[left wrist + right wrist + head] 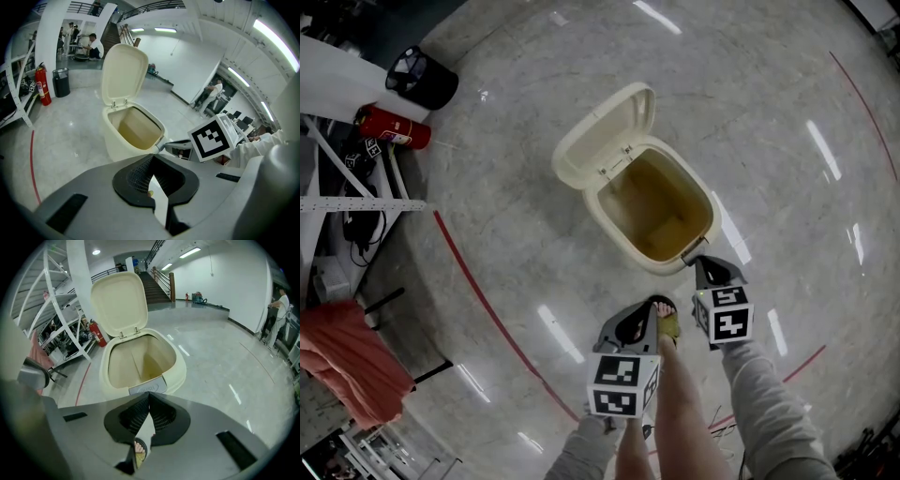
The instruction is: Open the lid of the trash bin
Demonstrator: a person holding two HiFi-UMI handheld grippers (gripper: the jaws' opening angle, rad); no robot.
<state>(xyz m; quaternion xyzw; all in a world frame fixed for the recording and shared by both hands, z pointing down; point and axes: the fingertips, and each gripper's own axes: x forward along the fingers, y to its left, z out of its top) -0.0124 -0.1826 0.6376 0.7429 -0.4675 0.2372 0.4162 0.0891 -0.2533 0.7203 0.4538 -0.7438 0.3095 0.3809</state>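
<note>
Trash bin (612, 232), lid (605, 131) standing open.
Right gripper (696, 262) at front rim, jaws pressed together; left gripper (643, 313) nearby, likewise closed, empty.

Lighting: bright, even, indoor, from long ceiling strips (268, 33) overhead; head view dimmer, greyer. Glare: white streaks mirrored on the polished floor (534, 122). Shadows: soft, faint; trash bin (661, 206) interior darker. Distortion: strong fisheye in all 3 views, with a black vignette round both gripper views. Focus: background sharp, nearest foreground slightly soft.
</note>
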